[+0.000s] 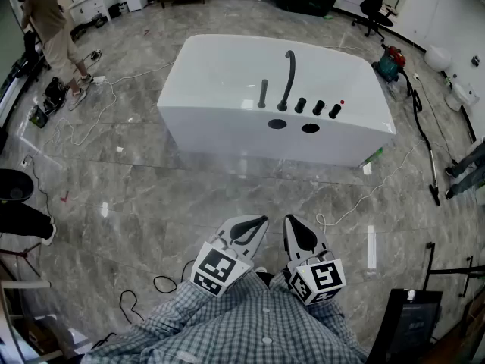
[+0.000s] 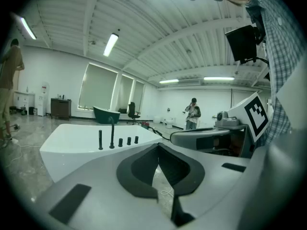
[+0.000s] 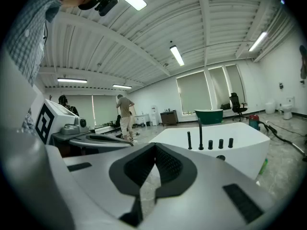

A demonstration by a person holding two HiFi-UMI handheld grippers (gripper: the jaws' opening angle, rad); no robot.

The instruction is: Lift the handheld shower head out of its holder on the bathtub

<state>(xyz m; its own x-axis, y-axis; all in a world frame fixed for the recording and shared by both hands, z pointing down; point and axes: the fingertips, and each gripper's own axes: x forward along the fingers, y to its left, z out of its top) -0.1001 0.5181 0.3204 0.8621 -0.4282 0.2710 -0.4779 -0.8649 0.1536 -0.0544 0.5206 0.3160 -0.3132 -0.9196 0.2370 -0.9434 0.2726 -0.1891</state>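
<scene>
White bathtub (image 1: 227,131), black shower head (image 1: 263,93) upright

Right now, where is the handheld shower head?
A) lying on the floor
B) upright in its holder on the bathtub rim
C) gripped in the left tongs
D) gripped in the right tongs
B: the handheld shower head stands upright on the bathtub rim beside the curved spout, far from the left tongs and right tongs, both shut and empty.

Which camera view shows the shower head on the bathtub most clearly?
The head view: it shows the shower head upright on the bathtub, left of the spout, unobstructed. Both gripper views show it side-on, small, beyond their jaws.
</scene>
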